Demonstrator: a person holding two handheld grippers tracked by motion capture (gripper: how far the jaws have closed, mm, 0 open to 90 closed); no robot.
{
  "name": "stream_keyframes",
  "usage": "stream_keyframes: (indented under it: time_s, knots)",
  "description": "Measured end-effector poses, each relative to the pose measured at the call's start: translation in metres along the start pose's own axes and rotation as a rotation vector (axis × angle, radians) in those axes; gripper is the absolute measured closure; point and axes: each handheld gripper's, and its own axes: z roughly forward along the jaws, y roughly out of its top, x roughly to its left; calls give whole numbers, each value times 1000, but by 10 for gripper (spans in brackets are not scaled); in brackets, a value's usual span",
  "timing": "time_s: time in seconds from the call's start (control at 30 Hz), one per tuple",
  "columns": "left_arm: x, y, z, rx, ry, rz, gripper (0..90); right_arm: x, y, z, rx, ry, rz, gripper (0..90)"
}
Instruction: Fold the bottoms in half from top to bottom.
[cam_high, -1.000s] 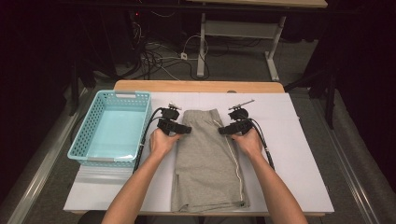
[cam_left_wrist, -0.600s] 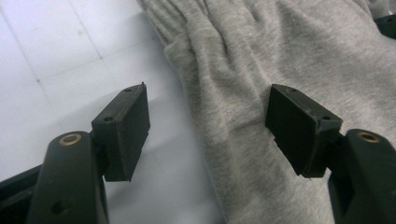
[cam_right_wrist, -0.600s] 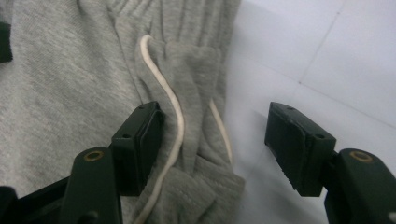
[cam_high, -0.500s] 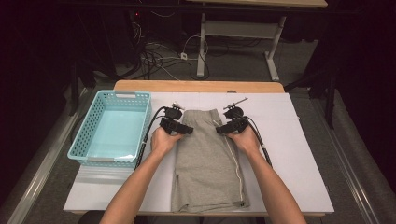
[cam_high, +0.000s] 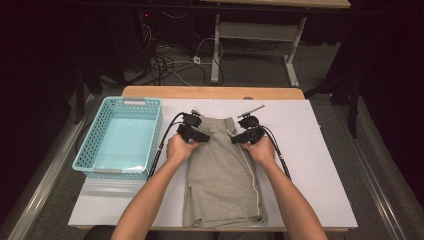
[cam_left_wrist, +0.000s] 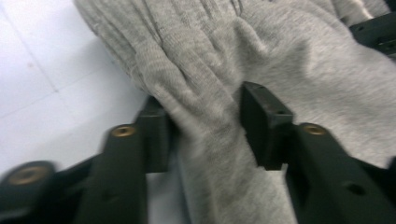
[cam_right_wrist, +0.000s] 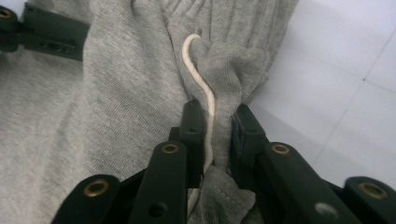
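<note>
A: So, where are the shorts (cam_high: 222, 172)?

B: Flat on the white table (cam_high: 320, 165), folded lengthwise, waistband away from the person, hem at the near edge. A teal basket (cam_high: 120, 137) sits just left of them.

A: And the left gripper (cam_left_wrist: 203, 123)?

B: Its jaws have just been closing, and a bunched ridge of grey cloth at the waistband's left edge is pinched between the pads.

A: The right gripper (cam_right_wrist: 215, 123)?

B: Also just been closing. It now clamps a narrow fold at the waistband's right edge, with the white cord (cam_right_wrist: 205, 93) caught in the same pinch.

A: Both hands low?

B: Yes, each rests at its own side of the shorts.
</note>
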Motion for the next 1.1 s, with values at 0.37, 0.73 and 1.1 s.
stream_keyframes:
  time_s: [0.37,0.73,1.1]
  knots:
    - [4,1,-6,-11,-83,-14,814,4,0,-6,-21,-23,-41,825]
    - [1,18,-31,-90,-65,20,815,2,9,-27,-94,-49,-59,825]
    - [-5,26,-46,-113,-33,63,813,4,18,-40,-151,-66,-68,824]
